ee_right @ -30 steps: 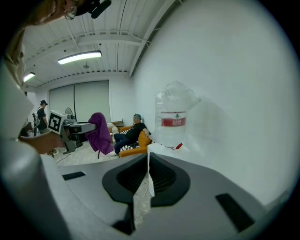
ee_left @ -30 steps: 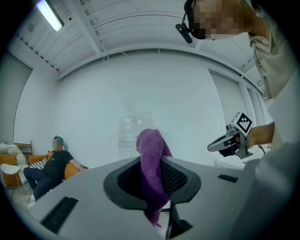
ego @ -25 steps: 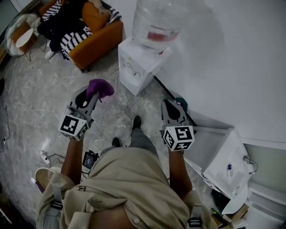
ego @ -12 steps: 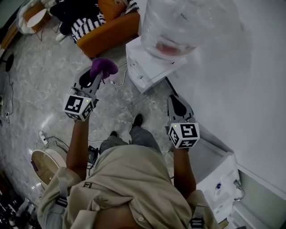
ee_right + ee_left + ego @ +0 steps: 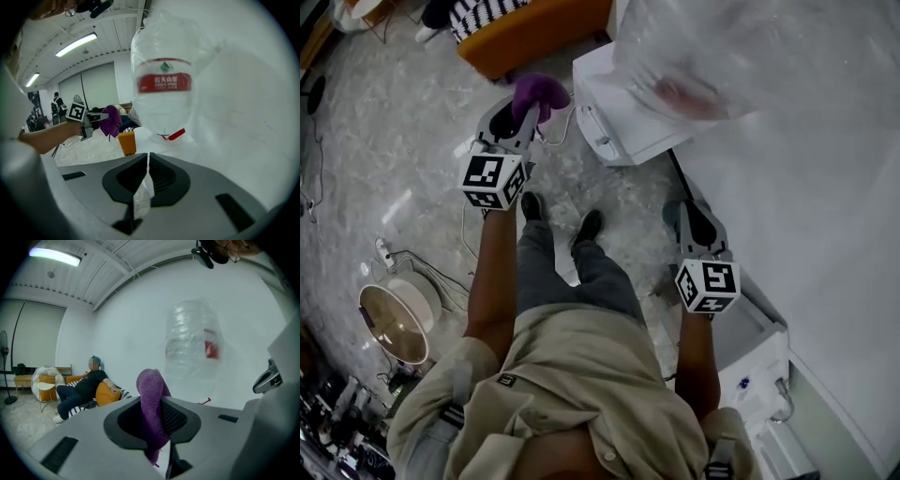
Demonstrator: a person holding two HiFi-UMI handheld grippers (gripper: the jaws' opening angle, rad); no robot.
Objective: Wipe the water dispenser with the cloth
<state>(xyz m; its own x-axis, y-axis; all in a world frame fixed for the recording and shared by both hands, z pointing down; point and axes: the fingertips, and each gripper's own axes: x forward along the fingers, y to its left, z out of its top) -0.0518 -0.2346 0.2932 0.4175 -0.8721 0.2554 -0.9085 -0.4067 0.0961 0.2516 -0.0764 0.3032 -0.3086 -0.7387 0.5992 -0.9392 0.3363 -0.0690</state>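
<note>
A white water dispenser (image 5: pixel 623 103) stands against the wall, carrying a large clear bottle (image 5: pixel 722 47) with a red label (image 5: pixel 164 82). My left gripper (image 5: pixel 520 112) is shut on a purple cloth (image 5: pixel 538 92), held just left of the dispenser's body and apart from it. In the left gripper view the purple cloth (image 5: pixel 152 413) stands up from between the jaws, with the bottle (image 5: pixel 192 341) ahead. My right gripper (image 5: pixel 682 214) hangs lower, near the wall to the right of the dispenser; its jaws are together with nothing held. The right gripper view shows the left gripper (image 5: pixel 93 119) with the cloth (image 5: pixel 110 120).
An orange sofa (image 5: pixel 534 33) with a seated person (image 5: pixel 84 387) lies behind the dispenser. A cable (image 5: pixel 562 127) runs over the marble floor. A round stool (image 5: pixel 394 319) and cords sit at the left. A white box (image 5: pixel 755 361) stands by the wall at the lower right.
I have stepped closer to the dispenser. My left gripper with the purple cloth has risen and moved toward the dispenser's side. The right gripper has stayed low near the wall.
</note>
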